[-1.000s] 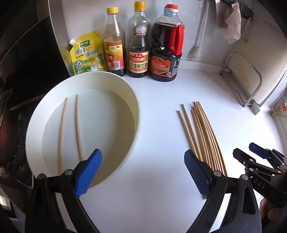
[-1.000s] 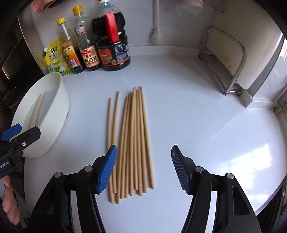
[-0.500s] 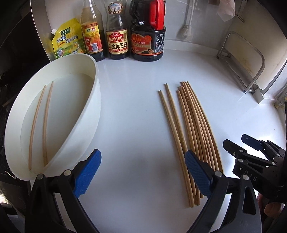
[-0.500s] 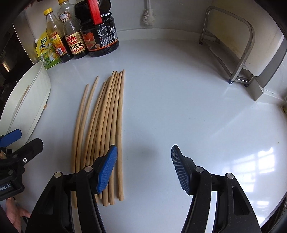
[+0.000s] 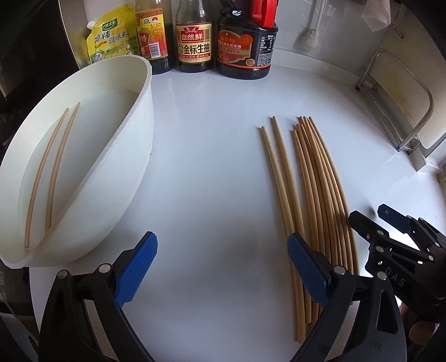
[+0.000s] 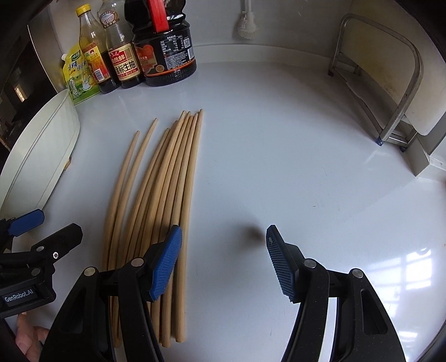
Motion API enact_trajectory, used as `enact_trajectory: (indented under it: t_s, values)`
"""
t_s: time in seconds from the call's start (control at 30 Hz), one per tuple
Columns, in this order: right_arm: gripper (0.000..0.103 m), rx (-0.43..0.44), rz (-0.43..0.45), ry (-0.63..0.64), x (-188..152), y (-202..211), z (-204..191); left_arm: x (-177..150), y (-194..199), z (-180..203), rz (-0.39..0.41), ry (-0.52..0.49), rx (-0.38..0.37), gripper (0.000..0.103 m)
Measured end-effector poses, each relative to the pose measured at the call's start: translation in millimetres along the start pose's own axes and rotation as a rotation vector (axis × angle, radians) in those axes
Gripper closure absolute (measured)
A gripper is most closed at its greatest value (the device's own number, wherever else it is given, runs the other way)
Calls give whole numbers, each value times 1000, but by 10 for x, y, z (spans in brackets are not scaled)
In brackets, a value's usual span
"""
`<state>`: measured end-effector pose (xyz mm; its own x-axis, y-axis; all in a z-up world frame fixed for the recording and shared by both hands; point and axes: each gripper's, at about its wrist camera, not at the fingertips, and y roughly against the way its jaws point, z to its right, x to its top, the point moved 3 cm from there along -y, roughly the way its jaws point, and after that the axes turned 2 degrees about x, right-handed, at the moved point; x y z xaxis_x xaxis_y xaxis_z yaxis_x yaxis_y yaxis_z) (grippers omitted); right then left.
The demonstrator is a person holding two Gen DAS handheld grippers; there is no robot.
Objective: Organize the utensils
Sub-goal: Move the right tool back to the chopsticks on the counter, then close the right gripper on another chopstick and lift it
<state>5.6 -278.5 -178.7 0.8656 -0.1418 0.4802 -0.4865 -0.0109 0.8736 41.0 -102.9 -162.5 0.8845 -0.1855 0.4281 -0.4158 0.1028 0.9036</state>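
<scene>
Several wooden chopsticks (image 5: 315, 189) lie side by side on the white counter; they also show in the right wrist view (image 6: 164, 189). A white oval basin (image 5: 133, 156) at the left holds two chopsticks (image 5: 51, 170). My left gripper (image 5: 223, 267) is open and empty, low over the counter between basin and chopstick pile, its right finger over the leftmost sticks. My right gripper (image 6: 223, 264) is open and empty, its left finger over the pile's right edge. Each gripper shows in the other's view, the right (image 5: 390, 245) and the left (image 6: 36, 242).
Three sauce bottles (image 5: 195, 36) and a yellow seasoning pouch (image 5: 111, 36) stand along the back wall. A metal rack (image 6: 390, 83) stands at the right. A brush (image 6: 246, 19) hangs on the wall. The basin's side (image 6: 41, 150) shows at far left.
Both grippers have moved forward and lower toward the counter. The left one swung right from over the basin toward the pile; the right one shifted right, so the pile now lies to its left.
</scene>
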Motion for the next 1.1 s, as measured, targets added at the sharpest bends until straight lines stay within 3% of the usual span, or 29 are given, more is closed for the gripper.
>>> enact_trajectory:
  t_s: [0.43,0.77,1.1]
  values:
    - [43,-38,6,33,-57,5,91,-15,-112,147,-11,-4,-8,10]
    - [43,-59,3,7,-96,20,325,-41,-251,217,-31,-14,30,10]
    - [43,-59,10,19,-53,21,321,-45,-326,222,-47,-20,52,10]
